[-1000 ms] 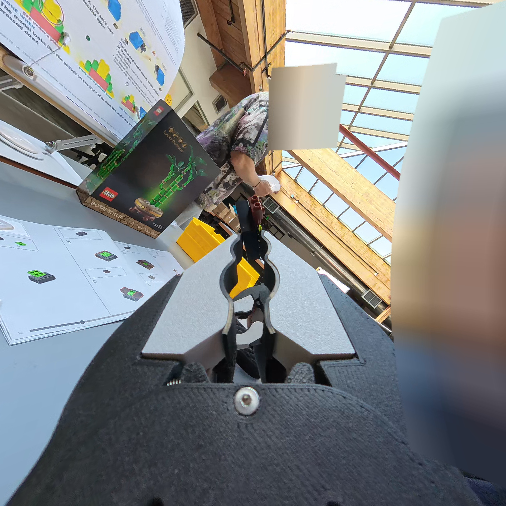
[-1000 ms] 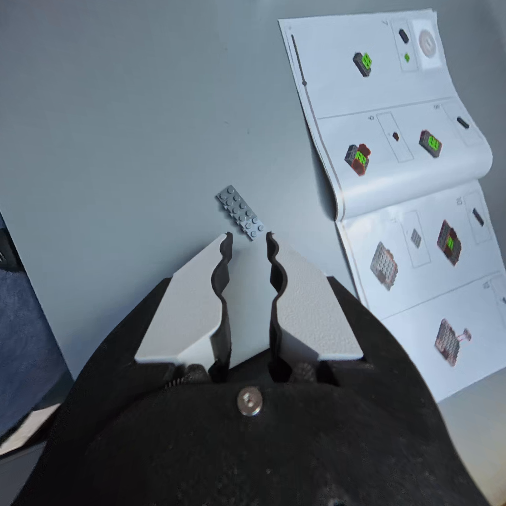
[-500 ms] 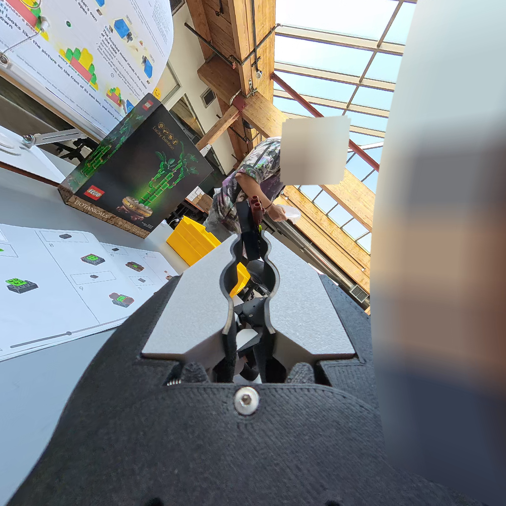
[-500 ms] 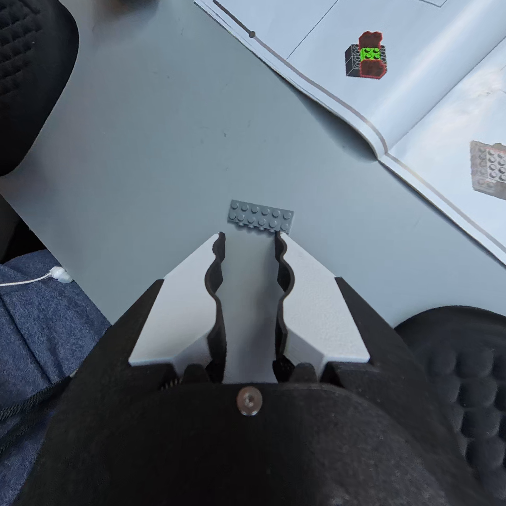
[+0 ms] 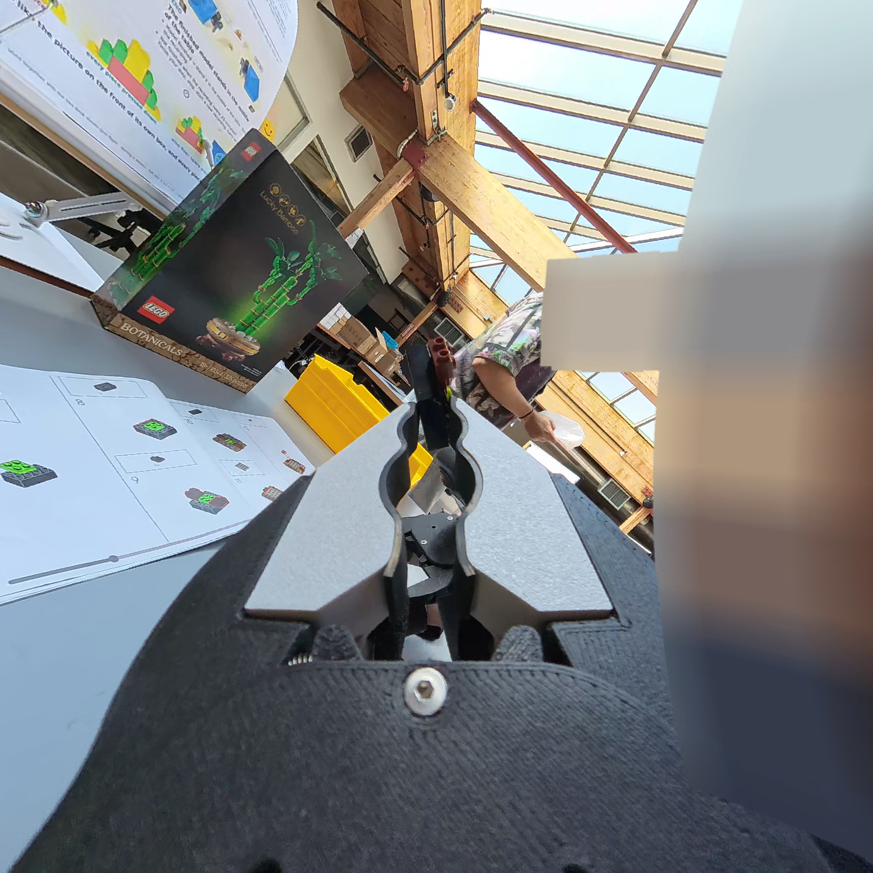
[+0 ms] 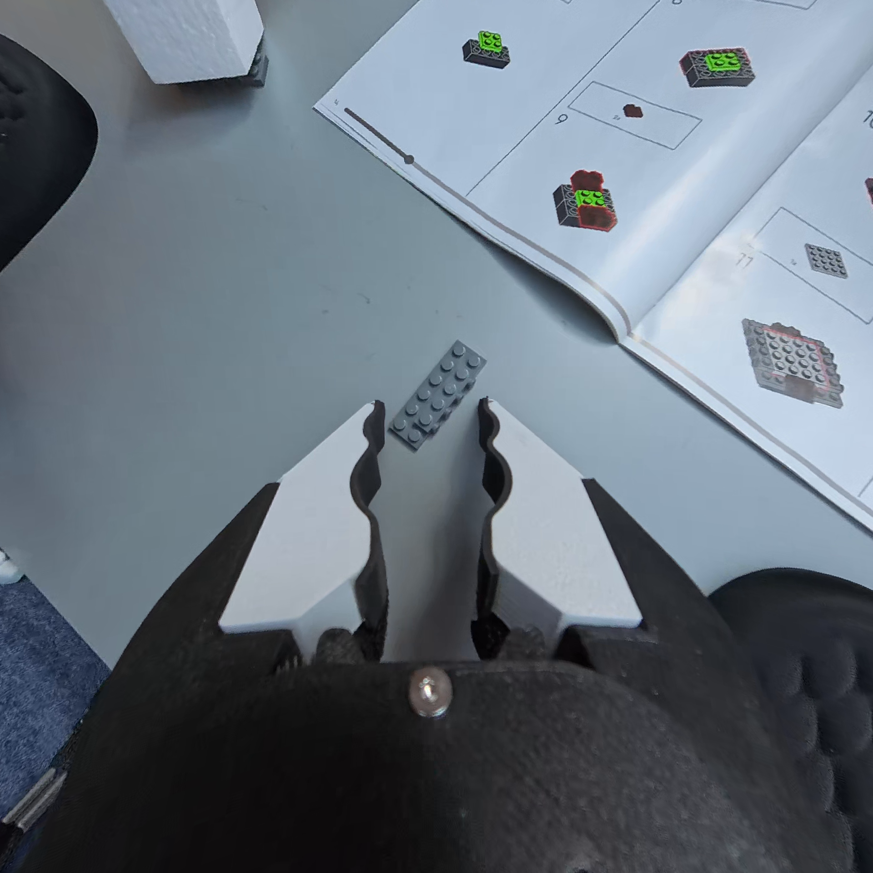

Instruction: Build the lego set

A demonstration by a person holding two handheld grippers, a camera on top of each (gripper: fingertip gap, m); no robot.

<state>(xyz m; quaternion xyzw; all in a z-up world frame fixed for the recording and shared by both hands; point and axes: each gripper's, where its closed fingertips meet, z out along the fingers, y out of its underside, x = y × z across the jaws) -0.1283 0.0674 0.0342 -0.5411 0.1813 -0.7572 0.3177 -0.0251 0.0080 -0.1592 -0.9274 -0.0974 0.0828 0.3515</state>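
My left gripper (image 5: pixel 433 410) is shut on a small black brick assembly (image 5: pixel 431 387) with a dark red piece (image 5: pixel 441 360) on top, held in the air and tilted up above the grey table (image 5: pixel 56 661). My right gripper (image 6: pixel 427 404) is open and empty, low over the table (image 6: pixel 212 283). A flat grey plate (image 6: pixel 437 394) with two rows of studs lies on the table, slanted, its near end between my fingertips (image 6: pixel 375 411). The open instruction booklet shows in the right wrist view (image 6: pixel 661 165) and the left wrist view (image 5: pixel 118 463).
The set's dark box (image 5: pixel 226 278) stands at the back of the table, with a yellow bin (image 5: pixel 340 406) behind it. A white block (image 6: pixel 189 38) stands at the far left. A person (image 5: pixel 500 359) stands beyond the table. A dark padded shape (image 6: pixel 812 661) lies at the right. Tip to tip, the grippers are about 25 cm apart.
My right gripper has turned and moved up to the grey plate, which now lies partly between its fingertips. My left gripper has swung its view with the assembly still held.
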